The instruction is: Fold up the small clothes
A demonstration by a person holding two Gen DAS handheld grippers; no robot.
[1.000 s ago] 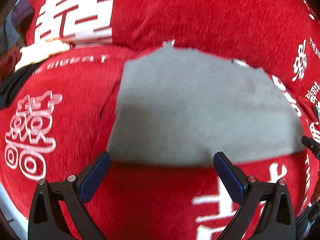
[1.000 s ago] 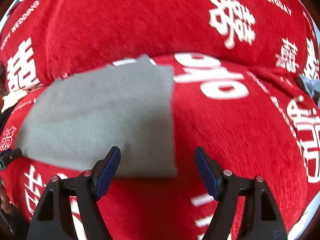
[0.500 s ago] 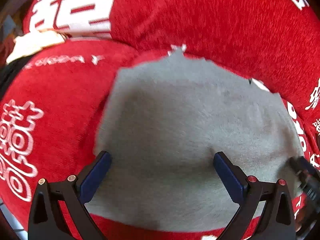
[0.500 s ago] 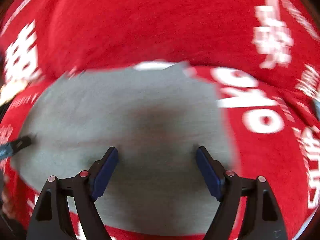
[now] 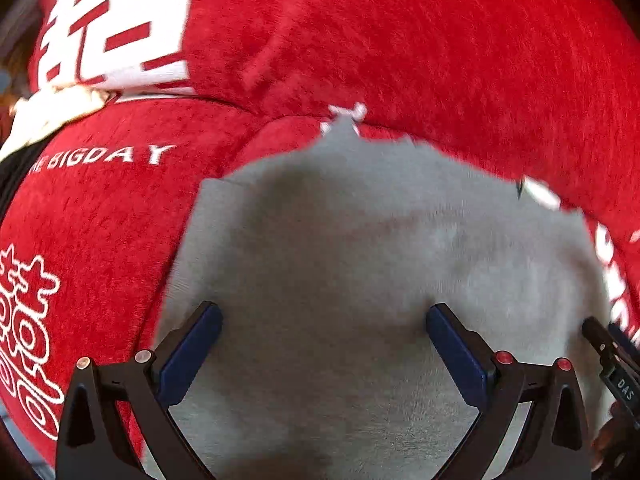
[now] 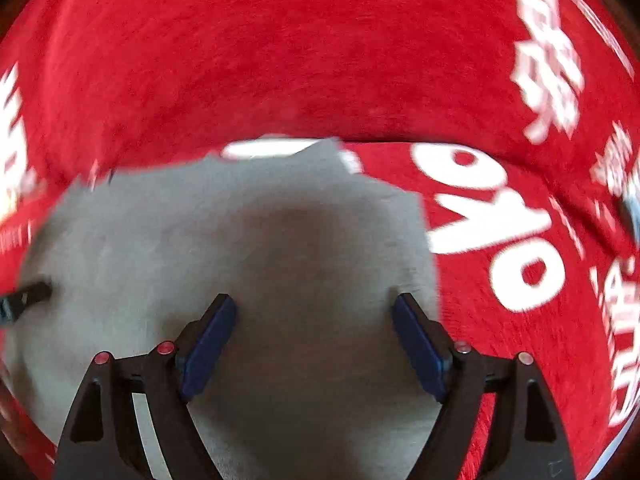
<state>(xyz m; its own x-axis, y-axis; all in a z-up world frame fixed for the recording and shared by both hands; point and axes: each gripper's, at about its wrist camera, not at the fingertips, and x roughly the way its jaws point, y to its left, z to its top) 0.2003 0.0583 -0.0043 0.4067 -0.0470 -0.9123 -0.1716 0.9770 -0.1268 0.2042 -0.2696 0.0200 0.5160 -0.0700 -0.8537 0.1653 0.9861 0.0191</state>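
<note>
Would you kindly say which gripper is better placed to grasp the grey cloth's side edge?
Right gripper: its open jaws reach the flat grey cloth's right edge; left gripper sits mid-cloth.

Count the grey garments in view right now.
1. A single grey garment lies flat on the red printed cover, under both open grippers: left gripper, right gripper. Its near edge runs out of frame; anything underneath can't be seen.
</note>
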